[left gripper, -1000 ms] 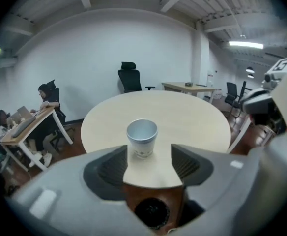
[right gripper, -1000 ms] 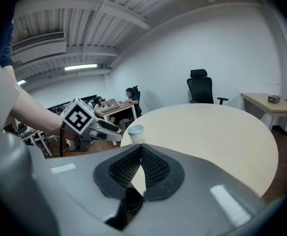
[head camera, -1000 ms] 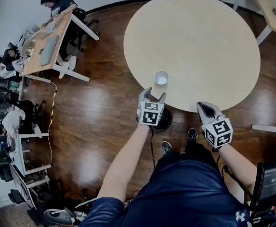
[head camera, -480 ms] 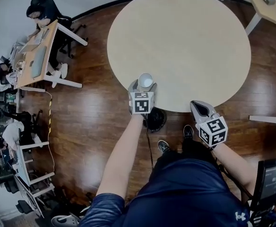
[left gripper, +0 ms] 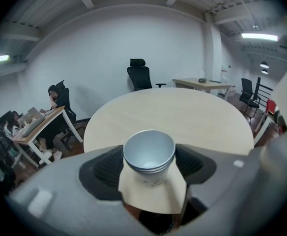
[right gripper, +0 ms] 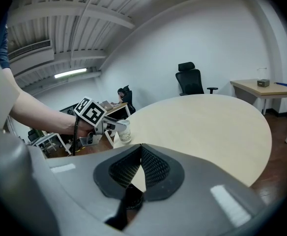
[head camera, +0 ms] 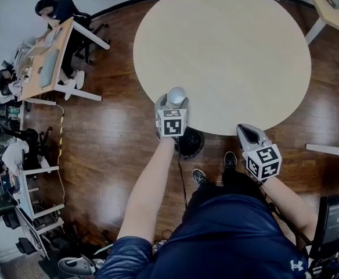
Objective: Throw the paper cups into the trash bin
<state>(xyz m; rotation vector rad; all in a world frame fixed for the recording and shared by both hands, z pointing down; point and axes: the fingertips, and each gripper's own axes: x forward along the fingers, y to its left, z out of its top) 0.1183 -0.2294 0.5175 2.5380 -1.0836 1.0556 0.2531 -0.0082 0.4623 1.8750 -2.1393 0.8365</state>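
Clamping the paper cup (left gripper: 149, 156) with jaws just closing, the left gripper (head camera: 174, 102) hides its sides; right gripper (right gripper: 141, 151) pinched together, empty.

Even light from ceiling strips (left gripper: 259, 36); fisheye-warped, dark-vignetted edges.

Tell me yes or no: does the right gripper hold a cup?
No, the right gripper has its jaws closed together, nothing between them.
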